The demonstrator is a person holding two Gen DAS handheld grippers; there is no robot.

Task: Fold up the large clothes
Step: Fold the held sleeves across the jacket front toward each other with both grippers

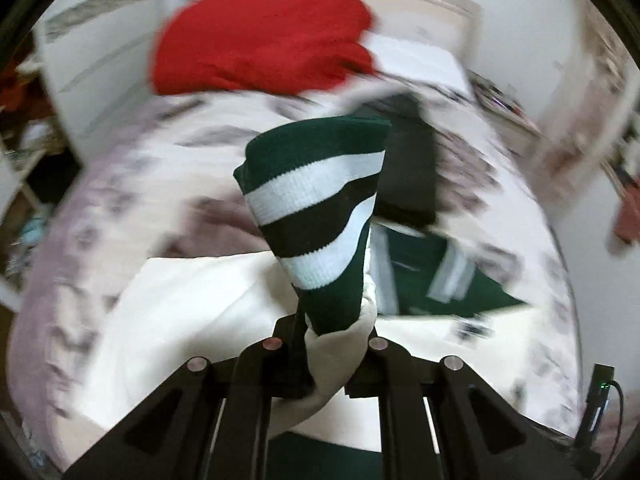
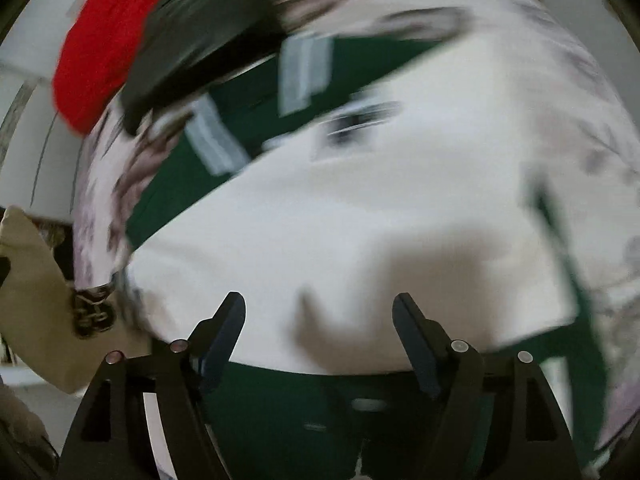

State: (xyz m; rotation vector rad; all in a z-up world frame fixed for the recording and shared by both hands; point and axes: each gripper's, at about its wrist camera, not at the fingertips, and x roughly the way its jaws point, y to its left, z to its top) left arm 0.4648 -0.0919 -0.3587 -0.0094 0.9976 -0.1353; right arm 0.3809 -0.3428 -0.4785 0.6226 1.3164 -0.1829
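Observation:
A large green and white garment lies on the bed, its white body (image 1: 192, 312) spread flat and green parts with pale stripes (image 1: 436, 276) behind. My left gripper (image 1: 328, 344) is shut on the garment's sleeve; the green cuff with white bands (image 1: 316, 208) stands up from the jaws. In the right wrist view the white body (image 2: 360, 216) fills the middle, with a green striped band (image 2: 248, 120) behind. My right gripper (image 2: 320, 320) is open and empty just above the white fabric near its green hem (image 2: 300, 404).
The bed has a pale floral cover (image 1: 120, 184). A red garment (image 1: 264, 36) and a folded black one (image 1: 408, 160) lie at the far side; both show in the right wrist view (image 2: 100, 52) (image 2: 200, 32). White wall panels behind. The view is motion-blurred.

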